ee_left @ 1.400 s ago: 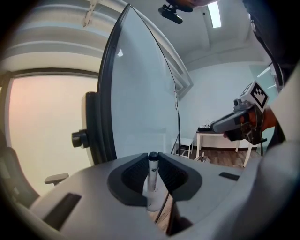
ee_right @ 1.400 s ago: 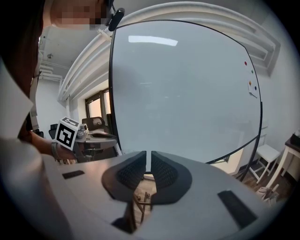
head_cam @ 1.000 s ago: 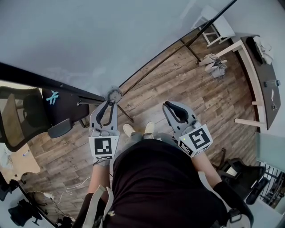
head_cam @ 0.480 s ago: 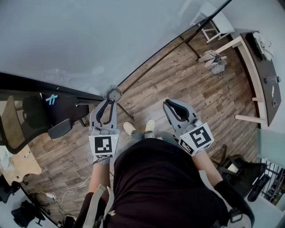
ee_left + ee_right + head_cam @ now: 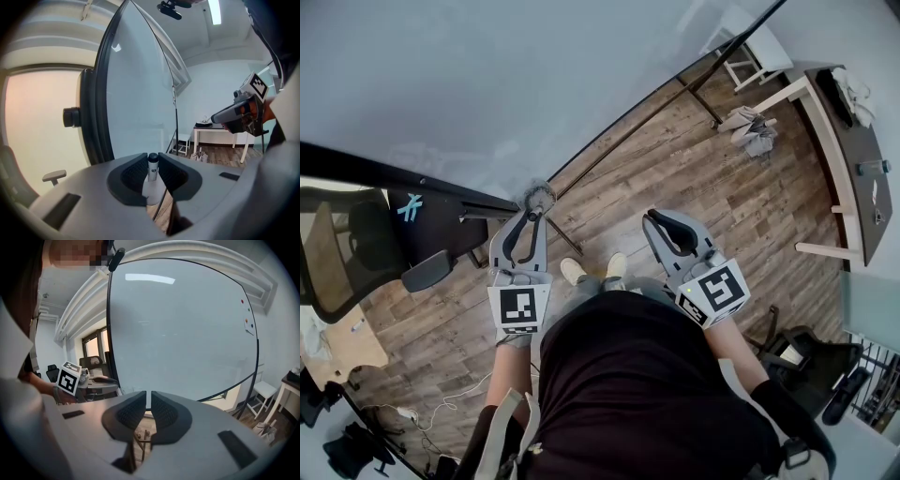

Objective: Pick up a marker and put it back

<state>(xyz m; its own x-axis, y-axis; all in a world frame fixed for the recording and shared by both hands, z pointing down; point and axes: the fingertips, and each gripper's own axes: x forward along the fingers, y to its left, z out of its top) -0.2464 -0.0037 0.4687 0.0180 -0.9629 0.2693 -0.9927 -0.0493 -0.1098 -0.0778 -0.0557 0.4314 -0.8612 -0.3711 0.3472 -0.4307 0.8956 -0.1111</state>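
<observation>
A marker point(image 5: 152, 174) with a pale barrel and a black cap stands upright between the pads of my left gripper point(image 5: 153, 158), which is shut on it. In the head view the left gripper point(image 5: 531, 212) points at the lower edge of the whiteboard point(image 5: 487, 75), and the marker point(image 5: 540, 198) shows as a blurred grey tip. My right gripper point(image 5: 653, 221) is held beside it over the floor. Its jaws point(image 5: 148, 397) are shut with nothing between them. The whiteboard point(image 5: 183, 333) fills the right gripper view.
A black office chair point(image 5: 356, 244) and a wooden desk corner point(image 5: 337, 342) are at the left. At the right stand a long table point(image 5: 848, 141), a white stool point(image 5: 750, 52) and a bag point(image 5: 755, 131) on the wooden floor. Cables point(image 5: 441, 408) lie at lower left.
</observation>
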